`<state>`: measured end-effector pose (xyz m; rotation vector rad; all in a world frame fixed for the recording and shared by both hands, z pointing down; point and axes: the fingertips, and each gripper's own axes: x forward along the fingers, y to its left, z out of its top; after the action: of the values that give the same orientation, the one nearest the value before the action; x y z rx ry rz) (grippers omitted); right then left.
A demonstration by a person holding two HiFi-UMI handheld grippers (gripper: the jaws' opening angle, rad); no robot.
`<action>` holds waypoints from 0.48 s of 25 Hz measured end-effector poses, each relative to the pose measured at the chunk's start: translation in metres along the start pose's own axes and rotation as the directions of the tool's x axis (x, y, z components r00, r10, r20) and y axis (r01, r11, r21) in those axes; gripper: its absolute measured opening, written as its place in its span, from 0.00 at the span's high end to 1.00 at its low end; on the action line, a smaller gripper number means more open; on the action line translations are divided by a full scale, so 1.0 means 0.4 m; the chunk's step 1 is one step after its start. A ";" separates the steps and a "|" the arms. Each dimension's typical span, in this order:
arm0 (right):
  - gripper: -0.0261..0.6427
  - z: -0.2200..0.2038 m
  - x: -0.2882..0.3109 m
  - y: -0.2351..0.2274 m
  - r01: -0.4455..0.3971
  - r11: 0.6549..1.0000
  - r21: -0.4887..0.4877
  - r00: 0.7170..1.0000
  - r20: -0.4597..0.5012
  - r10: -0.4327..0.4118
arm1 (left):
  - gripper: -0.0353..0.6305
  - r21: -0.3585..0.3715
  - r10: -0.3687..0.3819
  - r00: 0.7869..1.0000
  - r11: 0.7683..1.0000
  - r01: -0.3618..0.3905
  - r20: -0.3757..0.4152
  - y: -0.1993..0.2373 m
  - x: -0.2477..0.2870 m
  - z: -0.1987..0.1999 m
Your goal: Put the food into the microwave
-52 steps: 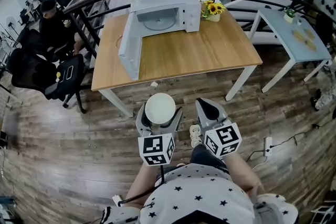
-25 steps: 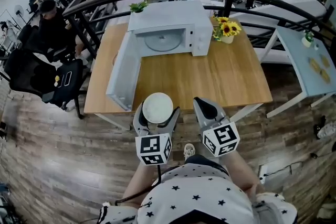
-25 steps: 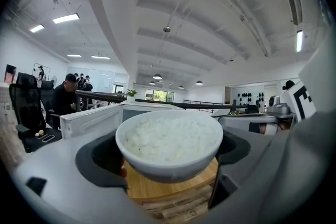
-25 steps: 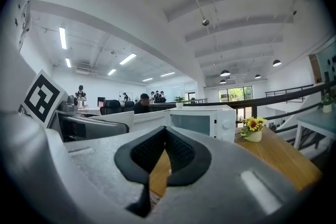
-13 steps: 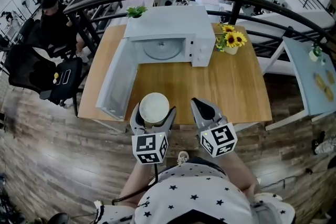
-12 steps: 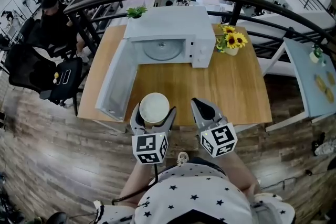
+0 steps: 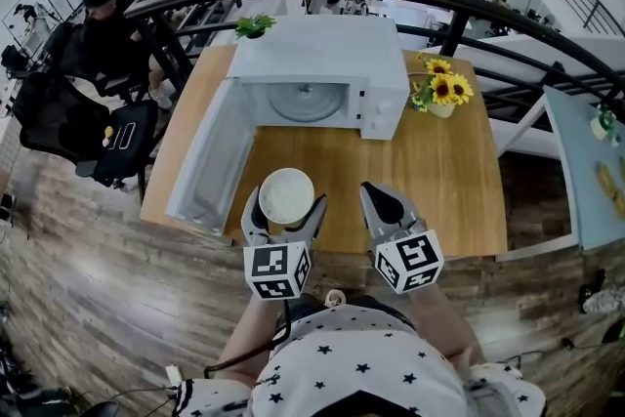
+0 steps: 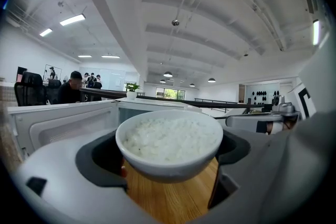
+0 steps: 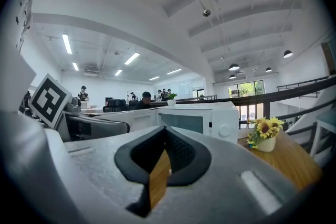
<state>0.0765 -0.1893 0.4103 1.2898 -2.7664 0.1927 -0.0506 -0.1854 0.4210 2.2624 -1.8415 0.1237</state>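
Sunflower vase (image 7: 441,93) on wooden table (image 7: 439,181); potted plant (image 7: 254,26) far-left corner; black chair (image 7: 68,127) leftward.

The person has walked up to the worktop (image 7: 430,181). Two seconds back both claws hung over the wooden floor (image 7: 88,288), well short of the near edge. A second back they were just reaching that edge. Now the left claw (image 7: 286,202) and the right claw (image 7: 379,195) both hang over the wood of the worktop. The bowl of rice (image 7: 286,193), carried along in the left claw, has come from above the floor to above the worktop, in front of the open microwave (image 7: 322,54) and near the free end of its door (image 7: 205,166). The microwave shows nearer and larger, and the pale blue table (image 7: 586,181) at the right has slid almost out of the head view
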 end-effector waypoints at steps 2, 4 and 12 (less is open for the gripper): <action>0.95 -0.005 0.013 -0.013 -0.003 1.000 0.007 1.000 -0.002 0.003 | 0.21 0.005 0.009 1.000 1.000 -0.009 -0.005 0.006 0.021 -0.003; 0.95 -0.010 0.027 -0.022 -0.008 1.000 0.011 1.000 -0.004 0.008 | 0.21 0.013 0.017 1.000 1.000 -0.017 -0.005 0.013 0.042 -0.004; 0.95 -0.021 0.093 -0.045 -0.028 0.999 0.015 0.999 -0.026 0.029 | 0.21 0.040 0.036 0.999 0.999 -0.036 -0.013 0.060 0.146 -0.005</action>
<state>0.0666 -0.2277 0.4247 1.2424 -2.7674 0.2312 -0.0615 -0.2454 0.4375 2.2493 -1.8897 0.1821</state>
